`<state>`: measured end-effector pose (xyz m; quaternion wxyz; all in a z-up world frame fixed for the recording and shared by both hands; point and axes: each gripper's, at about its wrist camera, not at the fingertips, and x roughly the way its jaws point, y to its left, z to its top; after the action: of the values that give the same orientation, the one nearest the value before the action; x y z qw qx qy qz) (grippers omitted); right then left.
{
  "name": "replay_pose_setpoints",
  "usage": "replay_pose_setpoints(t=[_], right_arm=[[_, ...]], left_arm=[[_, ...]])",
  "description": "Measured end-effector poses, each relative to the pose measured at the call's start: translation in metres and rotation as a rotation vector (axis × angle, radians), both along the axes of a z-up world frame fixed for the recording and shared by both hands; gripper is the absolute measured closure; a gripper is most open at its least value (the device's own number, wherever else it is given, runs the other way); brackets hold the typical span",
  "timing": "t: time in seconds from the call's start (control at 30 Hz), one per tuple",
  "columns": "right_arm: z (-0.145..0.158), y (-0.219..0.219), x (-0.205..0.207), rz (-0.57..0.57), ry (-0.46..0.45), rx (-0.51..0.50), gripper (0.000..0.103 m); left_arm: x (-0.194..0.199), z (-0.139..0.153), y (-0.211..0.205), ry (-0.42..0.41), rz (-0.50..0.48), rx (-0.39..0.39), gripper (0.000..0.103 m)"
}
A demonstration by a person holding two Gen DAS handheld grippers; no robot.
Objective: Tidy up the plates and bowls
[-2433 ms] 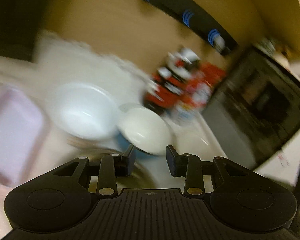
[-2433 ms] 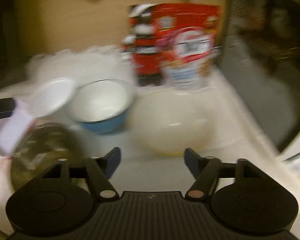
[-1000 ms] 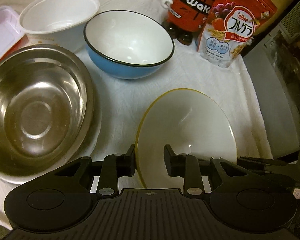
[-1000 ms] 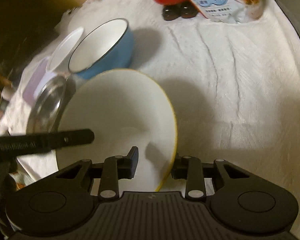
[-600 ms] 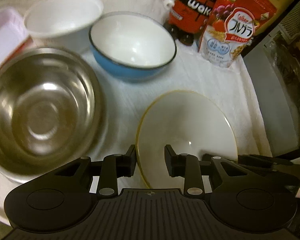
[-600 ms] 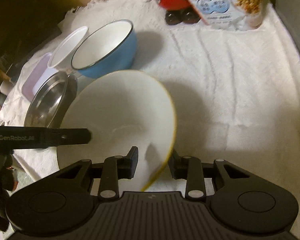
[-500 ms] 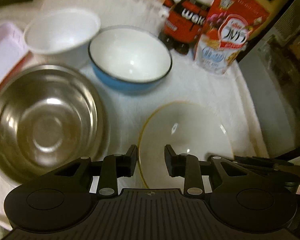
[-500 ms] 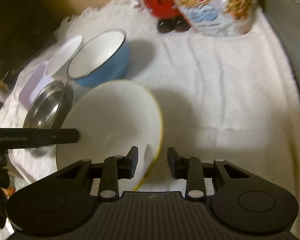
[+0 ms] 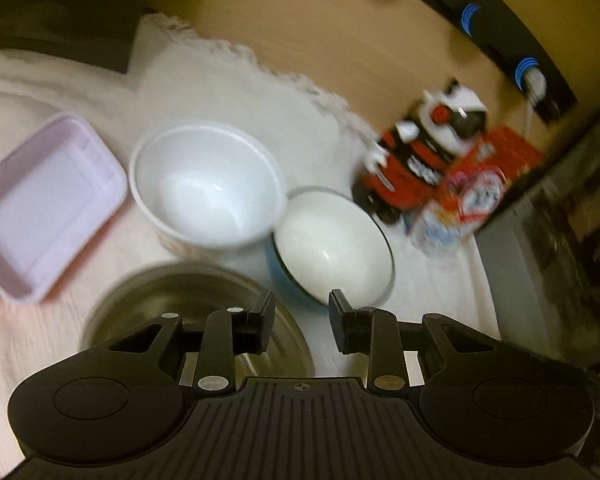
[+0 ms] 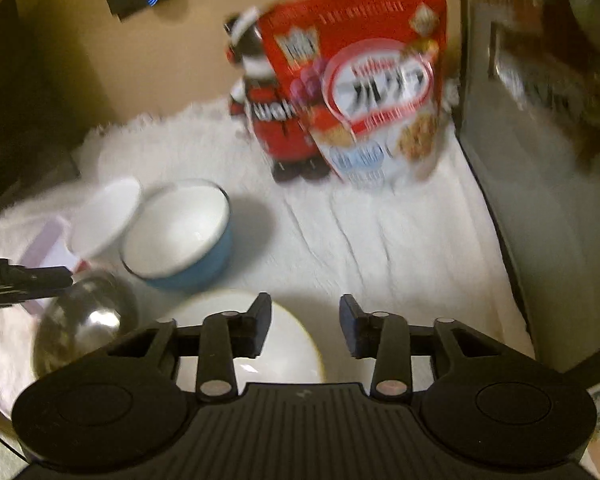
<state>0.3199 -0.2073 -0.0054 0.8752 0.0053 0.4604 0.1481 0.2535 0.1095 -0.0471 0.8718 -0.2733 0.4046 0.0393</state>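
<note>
Below right hand-held gripper (image 10: pixel 300 326): yellow-rimmed plate (image 10: pixel 288 344)

Right of the blue bowl (image 10: pixel 180 240) we've got open white cloth (image 10: pixel 400 248). Cereal bag (image 10: pixel 372 92) blocks behind it, white bowl (image 10: pixel 104 216) and steel bowl (image 10: pixel 84 320) crowd its left.
</note>
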Motion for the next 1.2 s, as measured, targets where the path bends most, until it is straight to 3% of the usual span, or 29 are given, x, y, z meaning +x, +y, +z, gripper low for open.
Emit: replay_pose_setpoints(t=[0.2,0.33,0.47,0.63,0.9,1.03,1.2], right_arm=[[0.014,0.041,0.014,-0.009,0.049,0.017,0.061],[0.004,0.058,0.035,-0.037,0.132,0.057,0.061],[-0.021,0.063,0.068,-0.009,0.232,0.123,0.061],[-0.052,0.085,0.105,0.06,0.267,0.096,0.061],[-0.115,0.13,0.154,0.103,0.371,0.054,0.065],[-0.113,0.121,0.151,0.11,0.379,0.063,0.073],[-0.099,0.084,0.144,0.043,0.365,0.044,0.073]], left_arm=[[0.045,-0.024,0.022,0.052,-0.041,-0.028,0.071],[0.067,-0.041,0.016,0.148,-0.031,-0.018,0.071],[0.079,-0.043,0.008,0.157,-0.014,0.016,0.071],[0.098,-0.059,0.005,0.223,-0.008,0.021,0.071],[0.117,-0.069,0.004,0.258,-0.01,0.018,0.07],[0.125,-0.068,-0.004,0.253,-0.039,0.025,0.069],[0.143,-0.069,-0.039,0.257,-0.153,0.016,0.069]])
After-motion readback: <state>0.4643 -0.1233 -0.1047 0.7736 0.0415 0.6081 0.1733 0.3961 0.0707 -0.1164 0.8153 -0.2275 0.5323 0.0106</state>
